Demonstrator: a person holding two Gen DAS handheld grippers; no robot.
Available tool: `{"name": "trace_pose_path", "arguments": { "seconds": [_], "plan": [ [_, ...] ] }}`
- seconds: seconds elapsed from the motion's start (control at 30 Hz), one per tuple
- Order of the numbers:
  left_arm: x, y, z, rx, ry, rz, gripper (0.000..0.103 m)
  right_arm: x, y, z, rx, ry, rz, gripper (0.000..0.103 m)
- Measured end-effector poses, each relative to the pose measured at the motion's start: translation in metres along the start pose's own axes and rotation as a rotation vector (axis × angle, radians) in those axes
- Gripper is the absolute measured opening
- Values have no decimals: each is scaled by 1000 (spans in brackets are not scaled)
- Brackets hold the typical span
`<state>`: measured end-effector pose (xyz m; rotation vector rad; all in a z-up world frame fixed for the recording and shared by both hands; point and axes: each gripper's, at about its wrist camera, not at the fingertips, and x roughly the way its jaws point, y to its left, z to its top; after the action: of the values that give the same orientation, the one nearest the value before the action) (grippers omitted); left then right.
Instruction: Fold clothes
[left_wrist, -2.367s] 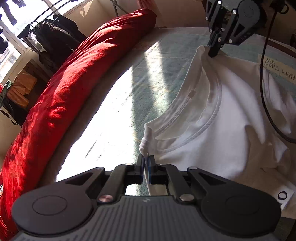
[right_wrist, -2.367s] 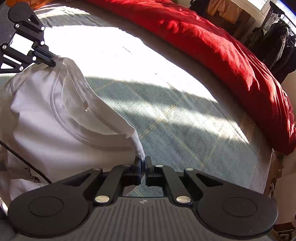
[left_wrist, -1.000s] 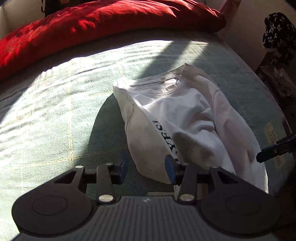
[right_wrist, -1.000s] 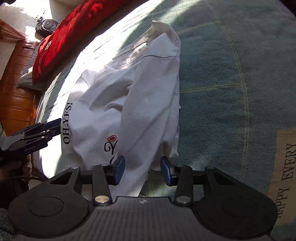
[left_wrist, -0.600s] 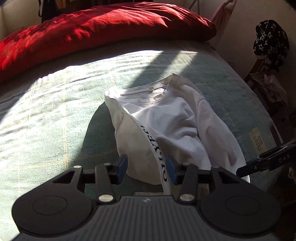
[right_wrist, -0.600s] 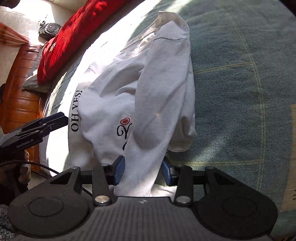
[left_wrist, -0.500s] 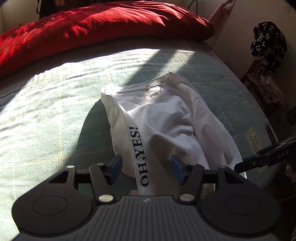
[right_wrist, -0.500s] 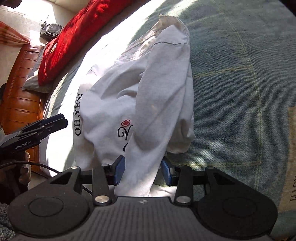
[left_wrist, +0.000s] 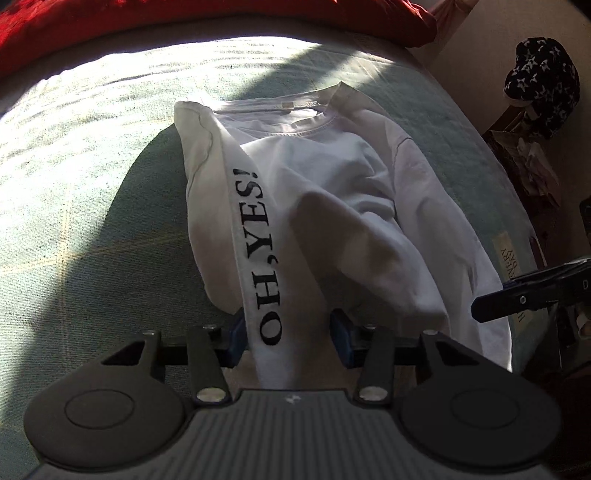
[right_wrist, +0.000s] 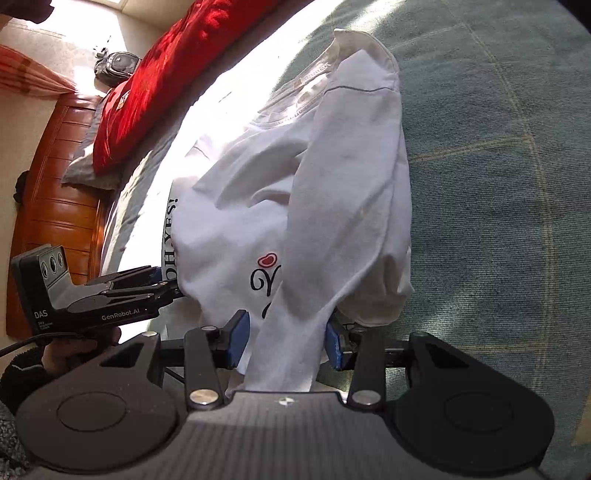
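We see a white shirt (left_wrist: 332, 177) lying on a bed with a green cover (left_wrist: 74, 221). The shirt sits in the middle of the left picture, with its neck hole near the top and its bottom end near us. Both long sides are folded in over the middle. Black letters on the left fold say "OH, YES!" (left_wrist: 258, 258).

Our left tongs (left_wrist: 290, 338) are at the bottom middle of the left picture. The blue pads (left_wrist: 236, 341) stand apart, one on each side of the shirt's bottom end. They have just been closing in, with the shirt cloth between them. The left pad is right by the cloth, but we cannot tell if it is pressing yet.

Our right tongs (right_wrist: 286, 341) are at the bottom middle of the right picture. They are spread too, with a folded strip of the shirt running between the pads. The left pad does not touch the cloth.

A long red blanket (left_wrist: 221, 18) lies along the top of the left picture. In the right picture we see a brown wooden bed end (right_wrist: 55, 177) at the left, and a hand (right_wrist: 74, 350) holding the left tongs at the lower left.
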<state>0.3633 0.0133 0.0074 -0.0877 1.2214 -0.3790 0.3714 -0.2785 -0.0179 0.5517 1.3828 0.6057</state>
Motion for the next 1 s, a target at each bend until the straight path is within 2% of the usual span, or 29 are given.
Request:
{"name": "trace_pose_path", "arguments": {
  "seconds": [0.07,0.1,0.17,0.2,0.3,0.4,0.77,0.87,0.93,1.0],
  "plan": [
    [0,-4,-2,16,-2,1,32,8,0,0,-11,11,-2,47],
    [0,-5,-3,26,-5,7,26,10,1,0,-19,10,-1,46],
    [0,-5,-2,29,-7,10,22,13,6,0,-52,8,-23,38],
    [0,-4,-2,23,-5,6,21,13,9,1,-74,9,-48,25],
    [-3,-1,1,22,-13,13,16,9,16,3,-143,4,-136,16],
    [-7,2,4,43,-25,54,13,2,20,10,-247,-4,-293,11],
    [-13,30,26,95,-41,229,13,-39,-5,69,-430,-96,-704,10],
    [-13,41,33,128,-35,315,13,-45,-17,91,-466,-105,-781,10],
    [-14,54,37,125,-19,386,13,-48,-25,102,-487,-125,-855,10],
    [-16,68,40,77,8,396,13,-50,-36,110,-504,-126,-948,10]
  ]
}}
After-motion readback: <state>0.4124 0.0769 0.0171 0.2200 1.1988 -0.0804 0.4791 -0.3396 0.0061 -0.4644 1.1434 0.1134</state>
